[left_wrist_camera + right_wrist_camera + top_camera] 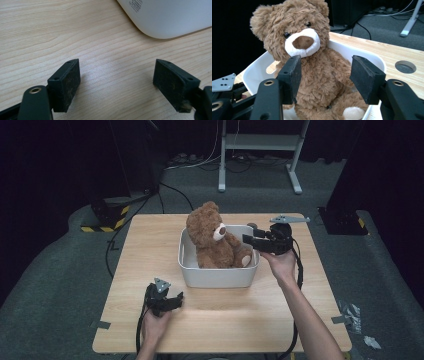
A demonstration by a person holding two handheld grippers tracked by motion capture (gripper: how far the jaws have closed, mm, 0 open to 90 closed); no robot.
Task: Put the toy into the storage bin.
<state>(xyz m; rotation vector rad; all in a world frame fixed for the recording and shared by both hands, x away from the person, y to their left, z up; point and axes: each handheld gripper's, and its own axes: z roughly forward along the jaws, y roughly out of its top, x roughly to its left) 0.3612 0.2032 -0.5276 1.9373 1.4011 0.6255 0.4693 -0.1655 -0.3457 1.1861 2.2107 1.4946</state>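
Note:
A brown teddy bear [212, 237] sits upright in a white plastic bin [215, 277] at the middle of the wooden table [145, 250]. My right gripper [248, 240] hovers at the bin's right rim, pointing left at the bear. In the right gripper view the bear [312, 45] faces the camera and the right gripper [325, 75] stands open in front of its belly, pads clear of the fur. My left gripper [177, 299] rests low over the table in front of the bin's left corner. The left gripper [116, 80] is open over bare wood, with the bin's corner [170, 17] beyond.
A round grey hole cover [405, 66] is set into the table behind the bin's right side. Beyond the table stand a white metal frame [260, 142], floor cables and a stand base with yellow-black tape [107, 217]. Bare wood lies left of and in front of the bin.

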